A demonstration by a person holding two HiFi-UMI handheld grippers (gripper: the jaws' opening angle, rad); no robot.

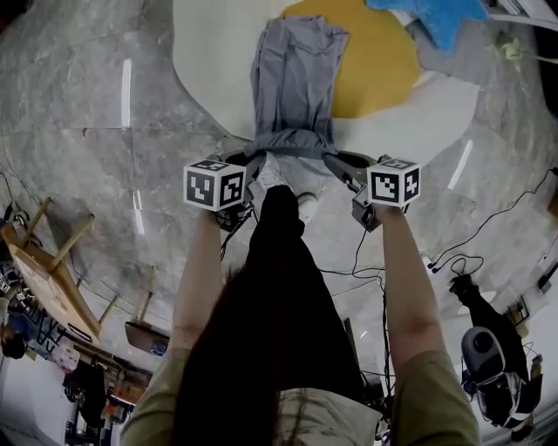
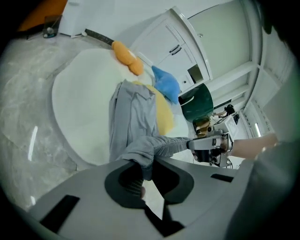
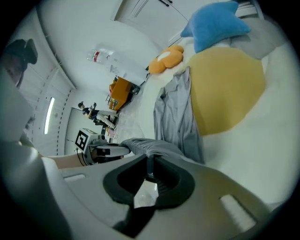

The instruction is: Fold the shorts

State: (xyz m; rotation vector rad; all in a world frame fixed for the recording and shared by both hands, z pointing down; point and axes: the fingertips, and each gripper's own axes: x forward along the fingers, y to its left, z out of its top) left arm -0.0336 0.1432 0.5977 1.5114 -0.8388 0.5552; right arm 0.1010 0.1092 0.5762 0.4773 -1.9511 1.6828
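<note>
- The white mat [image 1: 214,61] ends in a curved near edge right under the claws. Bare marble floor [image 1: 78,122] lies open from 9 to 11 o'clock.
- A wooden frame [image 1: 48,270] stands at 8 o'clock and cables [image 1: 488,226] trail at 4 o'clock, both well apart from the shorts [image 1: 292,78].
- Only the gripper views show the orange cushion [image 3: 166,58] at the mat's far rim. The blue star cushion [image 1: 432,17] sits at 1 o'clock, beside the yellow patch [image 1: 375,61].
- The left claw [image 1: 253,161] is pressed together on one end of the grey waistband [image 1: 292,142]. The right claw [image 1: 336,161] pinches the other end.
- The waistband stretches between them. The legs run away toward 12 o'clock across the mat, partly over the yellow patch.
</note>
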